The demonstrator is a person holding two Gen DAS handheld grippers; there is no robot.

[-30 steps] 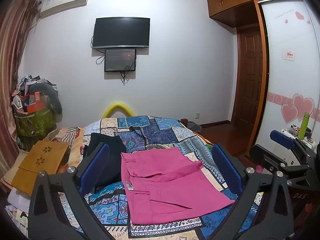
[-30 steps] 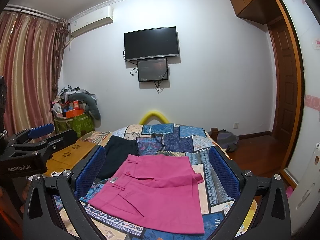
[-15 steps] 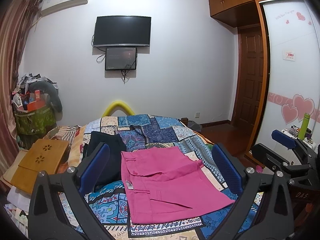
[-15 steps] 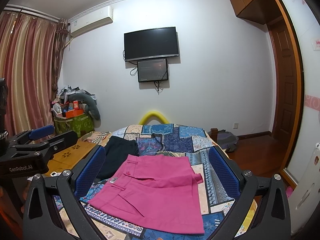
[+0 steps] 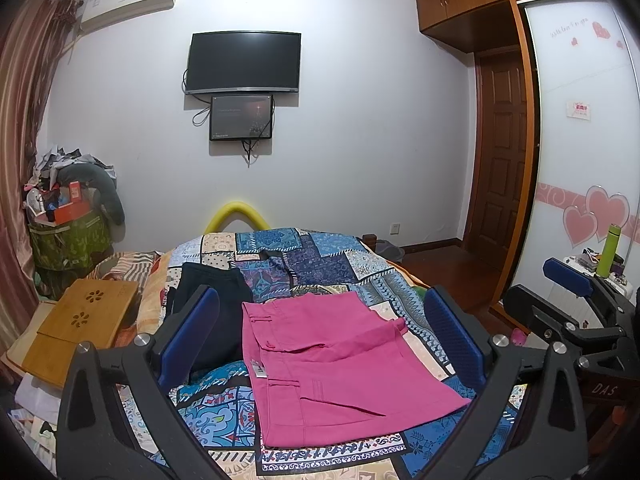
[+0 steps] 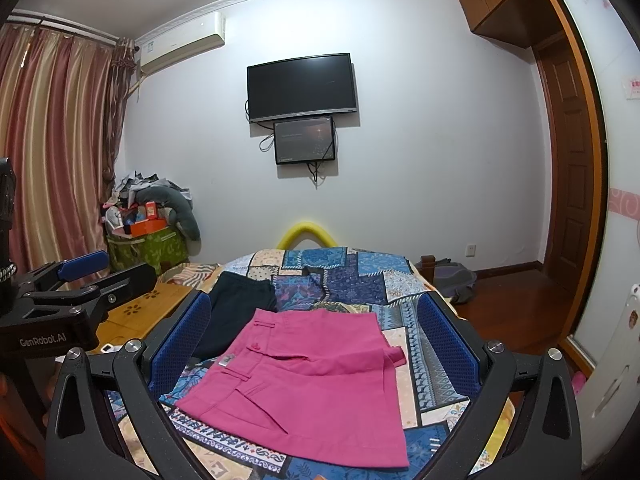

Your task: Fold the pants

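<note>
Both sets of tongs hang above the near end of the bed, gaping wide and gripping nothing: the left tongs (image 5: 320,344) and the right tongs (image 6: 316,344) each frame the pink pants (image 5: 336,364). These lie folded flat on the patchwork bedspread (image 5: 320,264), touching neither tool. A dark garment (image 5: 212,284) lies just beside them. By the curtain, a green hamper (image 6: 158,248) is heaped with clothes and boxes.

Almost no change over last second. Left wrist view drifted slightly: pink pants (image 5: 340,364) sit marginally lower and more central in frame than before. Right gripper (image 5: 568,280), seen at edge of left view, edged slightly. Right wrist view unchanged.
</note>
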